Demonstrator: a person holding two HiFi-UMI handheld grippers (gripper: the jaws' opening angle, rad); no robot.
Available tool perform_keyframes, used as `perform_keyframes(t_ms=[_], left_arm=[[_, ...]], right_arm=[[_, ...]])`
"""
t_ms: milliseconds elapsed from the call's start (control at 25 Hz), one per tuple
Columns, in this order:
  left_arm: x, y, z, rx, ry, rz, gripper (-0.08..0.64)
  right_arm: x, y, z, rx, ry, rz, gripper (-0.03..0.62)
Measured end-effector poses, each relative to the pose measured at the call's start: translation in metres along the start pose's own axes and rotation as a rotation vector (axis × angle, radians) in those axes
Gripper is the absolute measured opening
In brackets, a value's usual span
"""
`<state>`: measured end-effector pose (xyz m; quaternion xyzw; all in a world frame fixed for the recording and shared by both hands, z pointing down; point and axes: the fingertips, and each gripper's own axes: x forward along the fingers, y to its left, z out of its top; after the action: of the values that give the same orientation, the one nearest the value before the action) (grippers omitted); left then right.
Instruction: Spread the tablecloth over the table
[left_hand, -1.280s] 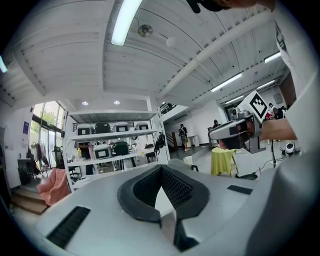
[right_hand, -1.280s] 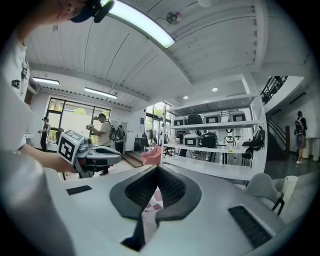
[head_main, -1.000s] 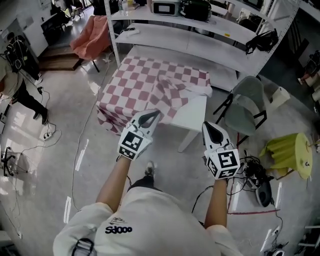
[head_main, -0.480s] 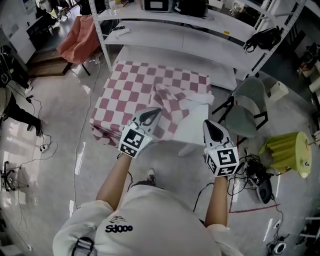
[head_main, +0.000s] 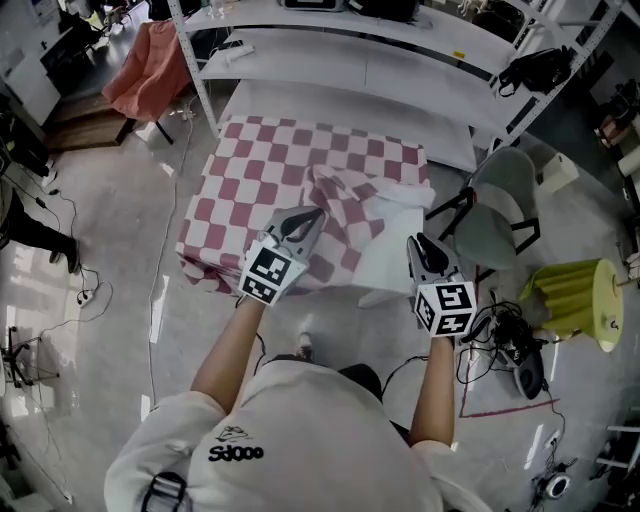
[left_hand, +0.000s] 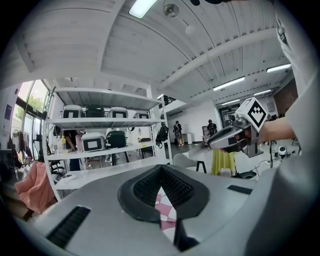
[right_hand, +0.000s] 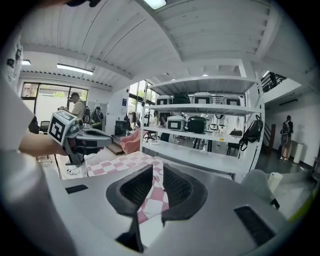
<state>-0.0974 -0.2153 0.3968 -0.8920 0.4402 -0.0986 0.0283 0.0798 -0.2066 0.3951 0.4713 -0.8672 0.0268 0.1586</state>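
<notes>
Tablecloth (head_main: 290, 170): red-and-white checks, thin and limp. We judge it light and quick to wrinkle or slide on the white table (head_main: 395, 255), so we'd pinch it at the hem or a corner, not mid-sheet. It covers the table's left and far parts, bunched into a ridge (head_main: 345, 195); the near right corner is bare. Left gripper (head_main: 303, 217): jaws together, seemingly pinching cloth. Right gripper (head_main: 421, 246): jaws have just been opening and stand slightly apart, with cloth in the gap, unclamped.

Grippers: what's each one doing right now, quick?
Left gripper: closed, pinching the tablecloth.
Right gripper: open, jaws have just been opening; tablecloth shows in the gap, not pinched.
</notes>
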Motion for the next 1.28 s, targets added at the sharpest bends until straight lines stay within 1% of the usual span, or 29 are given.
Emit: perform_keyframes(t_ms=[80, 160, 280, 640, 880, 1080, 1280], left_arm=[[0.004, 0.003, -0.005, -0.009, 0.005, 0.001, 0.026], [0.008, 0.006, -0.011, -0.020, 0.016, 0.011, 0.026], [0.014, 0.008, -0.022, -0.037, 0.046, 0.034, 0.026], [0.032, 0.007, -0.042, -0.104, 0.095, 0.131, 0.026], [0.041, 0.005, -0.063, -0.137, 0.141, 0.184, 0.026], [0.047, 0.014, -0.095, -0.167, 0.196, 0.218, 0.026], [0.055, 0.027, -0.144, -0.220, 0.280, 0.254, 0.028]], right_arm=[[0.009, -0.003, -0.012, 0.013, 0.026, 0.009, 0.120], [0.017, -0.004, -0.021, 0.014, 0.050, 0.032, 0.147], [0.031, -0.008, -0.031, 0.000, 0.080, 0.068, 0.170], [0.068, -0.031, -0.066, -0.039, 0.178, 0.182, 0.181], [0.100, -0.031, -0.093, -0.068, 0.239, 0.270, 0.189], [0.139, -0.019, -0.128, -0.109, 0.319, 0.353, 0.213], [0.173, -0.006, -0.166, -0.122, 0.403, 0.409, 0.238]])
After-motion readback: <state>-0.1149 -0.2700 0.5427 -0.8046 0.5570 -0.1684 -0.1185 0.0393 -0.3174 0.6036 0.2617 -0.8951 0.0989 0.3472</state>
